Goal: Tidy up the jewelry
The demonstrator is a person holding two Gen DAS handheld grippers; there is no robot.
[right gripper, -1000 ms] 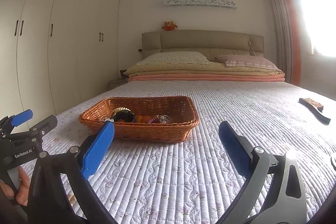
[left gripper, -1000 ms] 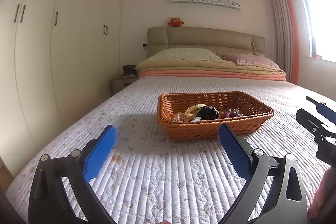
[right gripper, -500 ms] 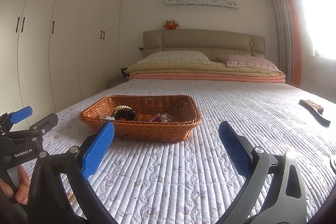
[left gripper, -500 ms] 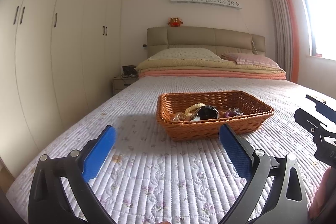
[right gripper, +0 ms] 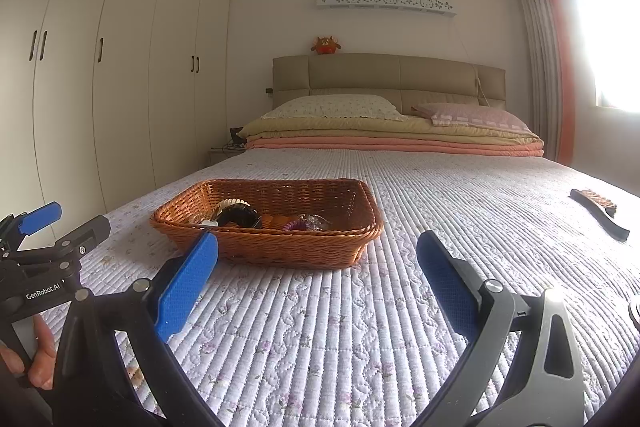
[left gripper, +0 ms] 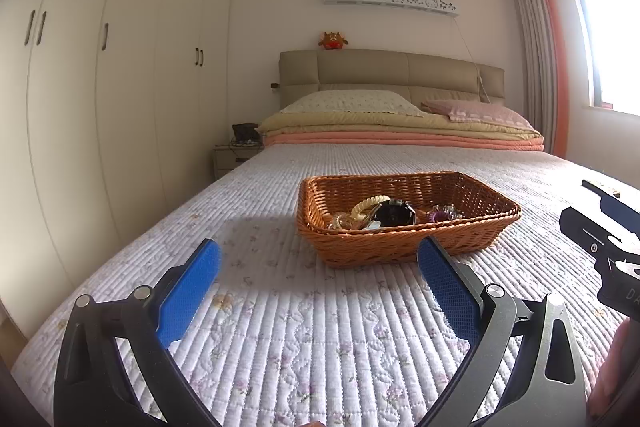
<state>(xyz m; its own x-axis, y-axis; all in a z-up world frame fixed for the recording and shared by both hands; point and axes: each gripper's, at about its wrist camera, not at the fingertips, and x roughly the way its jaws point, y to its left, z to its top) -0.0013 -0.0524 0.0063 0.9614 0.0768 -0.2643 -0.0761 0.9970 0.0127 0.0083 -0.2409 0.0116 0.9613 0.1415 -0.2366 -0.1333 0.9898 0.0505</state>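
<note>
Wicker basket [left gripper: 408, 223] on the quilt [left gripper: 280, 327] holds all the jewelry [left gripper: 392, 213]. Left gripper [left gripper: 318, 267] and right gripper [right gripper: 316, 259]: both spread wide, holding nothing, short of the basket. Fits pre-sort or finished; can't tell which.

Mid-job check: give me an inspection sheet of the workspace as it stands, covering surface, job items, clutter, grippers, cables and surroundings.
Surface: white quilted bedspread with small flowers, flat.
Job's things: brown woven wicker basket resting on the bedspread, holding a cream ring, a black faceted piece, a purple beaded piece and more I cannot make out.
Clutter: dark-handled brush lying on the bedspread, apart from the basket.
Grippers: left gripper and right gripper both open, empty, short of the basket.
Cables: thin cord hanging at the headboard.
Surroundings: white wardrobe, folded blankets, pillows, curtained window.
</note>
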